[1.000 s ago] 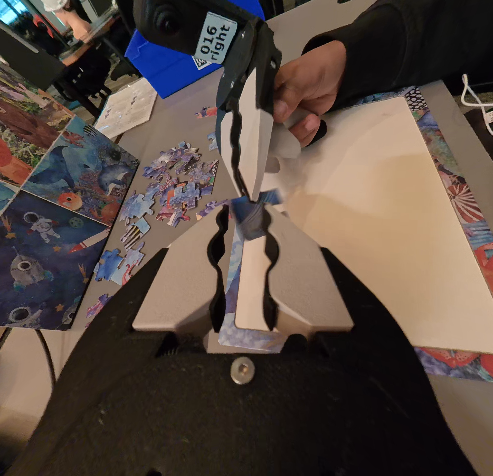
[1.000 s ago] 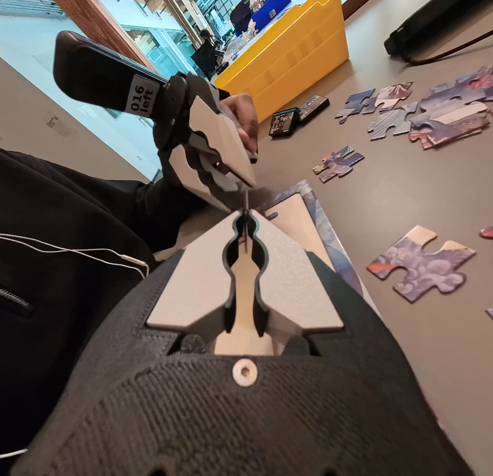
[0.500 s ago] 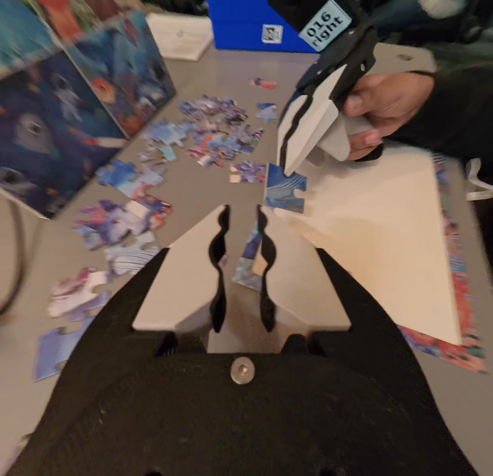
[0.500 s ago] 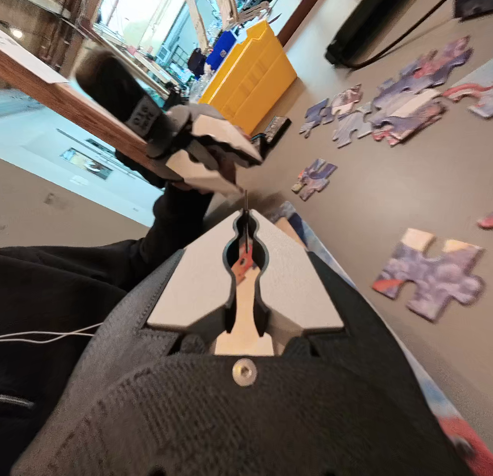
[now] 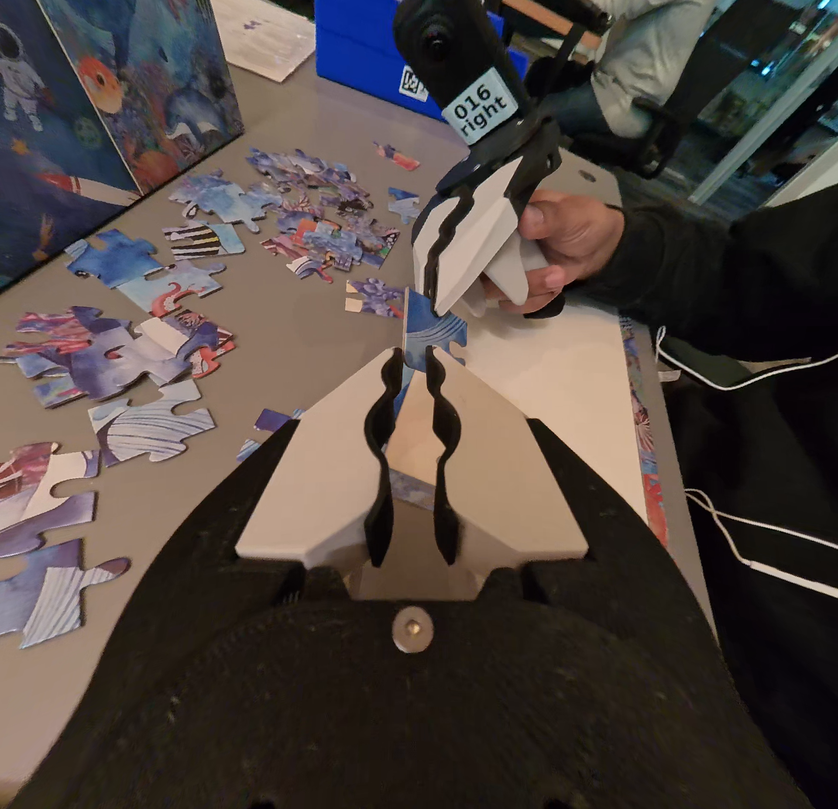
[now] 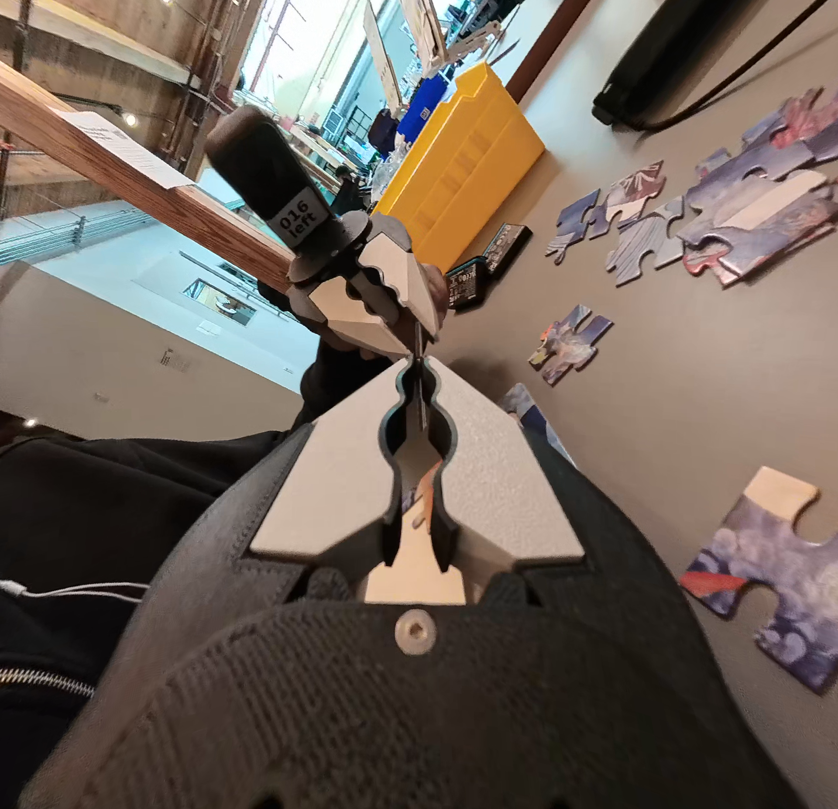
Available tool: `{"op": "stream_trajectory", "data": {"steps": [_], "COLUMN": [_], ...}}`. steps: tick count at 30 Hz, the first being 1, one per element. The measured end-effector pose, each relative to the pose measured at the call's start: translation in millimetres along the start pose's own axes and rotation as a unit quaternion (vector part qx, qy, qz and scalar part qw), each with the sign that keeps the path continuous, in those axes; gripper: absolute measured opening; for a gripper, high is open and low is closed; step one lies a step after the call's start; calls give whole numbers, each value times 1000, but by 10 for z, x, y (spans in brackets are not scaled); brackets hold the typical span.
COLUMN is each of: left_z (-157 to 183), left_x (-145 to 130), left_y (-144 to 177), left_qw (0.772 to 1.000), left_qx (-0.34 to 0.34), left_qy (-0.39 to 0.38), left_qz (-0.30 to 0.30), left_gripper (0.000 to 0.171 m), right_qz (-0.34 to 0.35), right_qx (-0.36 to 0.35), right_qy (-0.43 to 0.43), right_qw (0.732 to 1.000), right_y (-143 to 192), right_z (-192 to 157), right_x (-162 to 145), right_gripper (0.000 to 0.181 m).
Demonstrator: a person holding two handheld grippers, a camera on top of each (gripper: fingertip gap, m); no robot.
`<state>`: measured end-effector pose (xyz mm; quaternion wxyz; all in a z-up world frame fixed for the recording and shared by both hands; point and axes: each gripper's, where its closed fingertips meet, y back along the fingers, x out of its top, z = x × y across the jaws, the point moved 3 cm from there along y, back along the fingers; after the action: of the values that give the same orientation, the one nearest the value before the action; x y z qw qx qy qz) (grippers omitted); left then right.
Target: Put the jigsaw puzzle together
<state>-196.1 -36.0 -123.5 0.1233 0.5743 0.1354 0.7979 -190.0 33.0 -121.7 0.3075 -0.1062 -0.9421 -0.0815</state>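
A blue puzzle piece [image 5: 435, 329] with pale wavy lines hangs upright over the left edge of the white puzzle board [image 5: 544, 379], which has a colourful frame. My right gripper [image 5: 431, 304] is shut on its top edge. In the right wrist view the piece [image 6: 421, 401] shows edge-on between my right gripper's tips [image 6: 416, 361]. My left gripper [image 5: 411, 354] is open, with its tips at the piece's lower edge. It also shows in the right wrist view [image 6: 419, 345]. Several loose pieces [image 5: 317, 224] lie on the grey table to the left.
The puzzle box [image 5: 113, 84] stands at far left, with a blue bin [image 5: 362, 52] and a paper sheet [image 5: 263, 39] behind. A person sits at back right [image 5: 635, 61]. The right wrist view shows a yellow bin [image 6: 462, 170], black packs [image 6: 489, 261] and loose pieces [image 6: 571, 347]. My two grippers' fingertips are within a few centimetres of each other.
The right gripper has kept hold of the blue piece. My left gripper drew back from it half a second ago and has now come up to its lower edge again.
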Motion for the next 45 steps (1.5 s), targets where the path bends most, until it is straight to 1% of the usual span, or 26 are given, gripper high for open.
{"op": "stream_trajectory", "data": {"steps": [2, 3, 5, 8, 11, 15, 17, 18, 19, 20, 21, 22, 23, 24, 25, 26, 28, 29, 34, 36, 39, 43, 45], "left_z": [40, 77, 119, 85, 106, 108, 99, 95, 93, 81, 59, 42, 32, 21, 11, -2, -34, -39, 39, 53, 65, 65, 77], "left_x": [37, 53, 56, -69, -152, -140, -126, -105, -75, -42, -11, 13, 28, 37, 36, 27, -19, -45, -107, -123, -131, -158, -162], "left_y": [21, 39, 61, 23, -34, -23, 1, 15, 31, 45, 59, 74, 90, 105, 117, 121, 107, 93, -2, -23, -29, -52, -61], "left_qw": [1000, 999, 997, 996, 995, 995, 995, 994, 993, 992, 990, 988, 984, 979, 975, 971, 968, 969, 970, 969, 968, 968, 967], "left_qx": [-19, -39, -68, -70, -72, -68, -74, -79, -85, -89, -90, -95, -105, -115, -126, -132, -127, -123, -131, -134, -140, -137, -141], "left_qy": [7, 11, 26, 39, 34, 25, 38, 50, 66, 84, 103, 123, 144, 165, 185, 201, 215, 213, 201, 201, 202, 201, 202], "left_qz": [11, 14, 11, -33, -65, -65, -60, -53, -41, -29, -16, -5, 3, 9, 11, 10, -1, -10, -42, -49, -53, -62, -64], "left_gripper": [3, 0, 0, 0, 0, 0, 0, 0, 0, 0, 0, 0, 0, 0, 0, 0, 0, 0, 0, 0, 0, 0, 0], "right_qz": [-6, -19, -56, -102, -136, -123, -111, -101, -91, -84, -83, -87, -86, -80, -72, -69, -87, -96, -111, -122, -129, -130, -128], "right_qx": [9, 11, -8, -60, -84, -80, -105, -131, -161, -194, -225, -254, -279, -288, -286, -281, -285, -291, -300, -293, -274, -243, -241], "right_qy": [13, 25, 61, 121, 125, 126, 177, 230, 306, 395, 485, 562, 622, 667, 699, 718, 732, 734, 744, 748, 746, 728, 721], "right_qw": [1000, 999, 997, 985, 979, 981, 972, 959, 934, 894, 841, 782, 727, 682, 652, 634, 613, 606, 587, 583, 593, 627, 637], "right_y": [17, 26, 51, 76, 66, 58, 108, 148, 187, 221, 239, 244, 231, 196, 151, 109, 62, 54, 62, 58, 40, 15, 17], "right_z": [-30, -39, -9, 102, 163, 164, 192, 205, 196, 174, 138, 101, 64, 19, -27, -59, -54, -41, -57, -56, -72, -112, -115], "right_x": [-14, -46, -146, -278, -387, -392, -328, -272, -216, -166, -143, -146, -166, -209, -268, -327, -393, -399, -409, -451, -508, -566, -559], "right_gripper": [2, 4, 3, 0, 0, 1, 17, 27, 32, 32, 31, 27, 24, 21, 19, 18, 21, 24, 23, 23, 21, 21, 19]}}
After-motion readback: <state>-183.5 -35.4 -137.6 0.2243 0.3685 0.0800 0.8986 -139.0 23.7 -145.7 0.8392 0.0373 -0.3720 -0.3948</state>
